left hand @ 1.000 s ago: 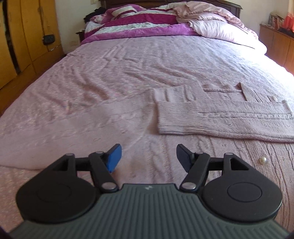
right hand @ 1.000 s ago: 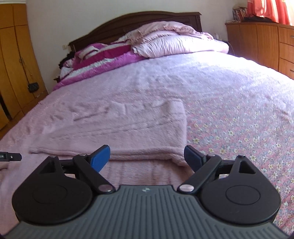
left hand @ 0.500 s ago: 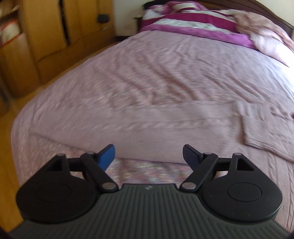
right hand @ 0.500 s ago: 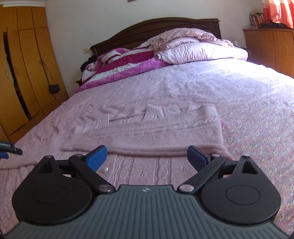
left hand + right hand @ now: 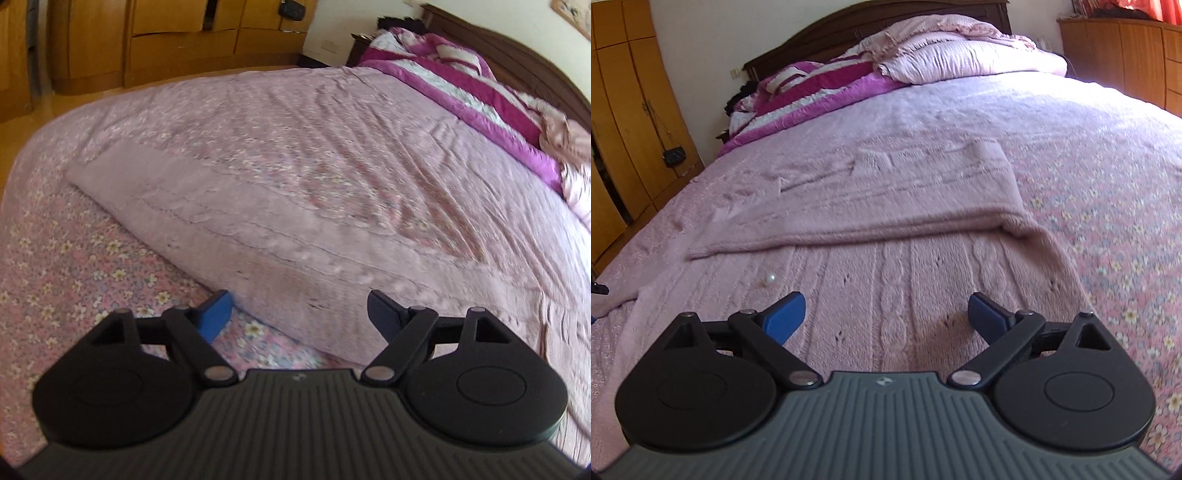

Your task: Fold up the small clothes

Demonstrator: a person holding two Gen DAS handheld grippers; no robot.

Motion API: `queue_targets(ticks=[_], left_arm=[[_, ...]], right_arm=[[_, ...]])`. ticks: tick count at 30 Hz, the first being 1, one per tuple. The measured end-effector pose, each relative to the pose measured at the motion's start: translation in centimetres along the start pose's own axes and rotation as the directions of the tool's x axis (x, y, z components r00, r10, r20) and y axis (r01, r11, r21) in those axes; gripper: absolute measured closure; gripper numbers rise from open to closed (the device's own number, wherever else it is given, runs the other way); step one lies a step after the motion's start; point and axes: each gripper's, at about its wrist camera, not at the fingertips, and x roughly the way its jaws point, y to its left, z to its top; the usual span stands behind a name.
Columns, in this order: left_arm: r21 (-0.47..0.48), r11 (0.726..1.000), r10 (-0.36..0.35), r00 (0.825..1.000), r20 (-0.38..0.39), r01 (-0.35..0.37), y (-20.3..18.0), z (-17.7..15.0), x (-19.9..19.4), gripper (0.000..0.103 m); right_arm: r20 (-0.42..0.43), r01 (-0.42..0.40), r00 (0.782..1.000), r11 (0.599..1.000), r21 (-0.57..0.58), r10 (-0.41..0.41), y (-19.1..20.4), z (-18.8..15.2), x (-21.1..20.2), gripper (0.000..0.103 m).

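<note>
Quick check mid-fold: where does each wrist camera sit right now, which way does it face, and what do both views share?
Left wrist: behind the open left gripper, low over the bed's left edge, facing the pink knit sweater sleeve and wooden wardrobe.
Right wrist: behind the open right gripper, over the sweater's cable-knit body, facing the headboard.
Shared: sweater, floral bedspread, magenta striped blanket.

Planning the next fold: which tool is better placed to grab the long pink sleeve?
Left. The left tool hangs open at the sleeve's edge; the right tool is open over the sweater's body.
</note>
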Motion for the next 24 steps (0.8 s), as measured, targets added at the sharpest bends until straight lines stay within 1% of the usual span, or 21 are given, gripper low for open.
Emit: queue_targets(ticks=[2,6,12,17,22,23,24], left_arm=[[-0.024,1.0,-0.006,1.0,0.013,0.006,0.9,0.1,0.4,0.021],[-0.008,1.0,0.01,0.998,0.055,-0.009,1.6,0.3,1.0,0.022],[-0.022,1.0,-0.002,0.995,0.095,0.004,2.5,1.1,2.0,0.022],[-0.038,0.999,-0.007,0.994,0.112,0.012,2.7,1.8,2.9,0.021],[-0.024,1.0,0.007,0.993,0.116,-0.004,2.3,2.2,3.3,0.021],[-0.015,1.0,0.013,0.993,0.119,-0.011,2.2,2.2,3.3,0.023],[0.001,1.0,0.026,0.991,0.128,-0.026,2.0,2.2,3.2,0.034]], right_arm=[[-0.003,0.007,1.0,1.0,-0.001,-0.007,0.1,-0.2,0.2,0.005],[-0.002,0.03,1.0,1.0,0.003,-0.03,0.5,-0.7,0.6,0.003],[-0.007,0.056,0.998,0.998,-0.018,-0.056,1.0,-0.6,1.4,0.001],[-0.002,0.062,0.998,0.998,0.001,-0.062,1.0,-0.8,1.6,0.0],[0.003,0.065,0.998,0.998,0.016,-0.065,1.1,-0.7,1.5,0.0],[0.004,0.061,0.998,0.998,0.024,-0.061,1.1,-0.6,1.5,0.0],[0.005,0.054,0.998,0.998,0.035,-0.055,1.1,-0.6,1.4,0.0]])
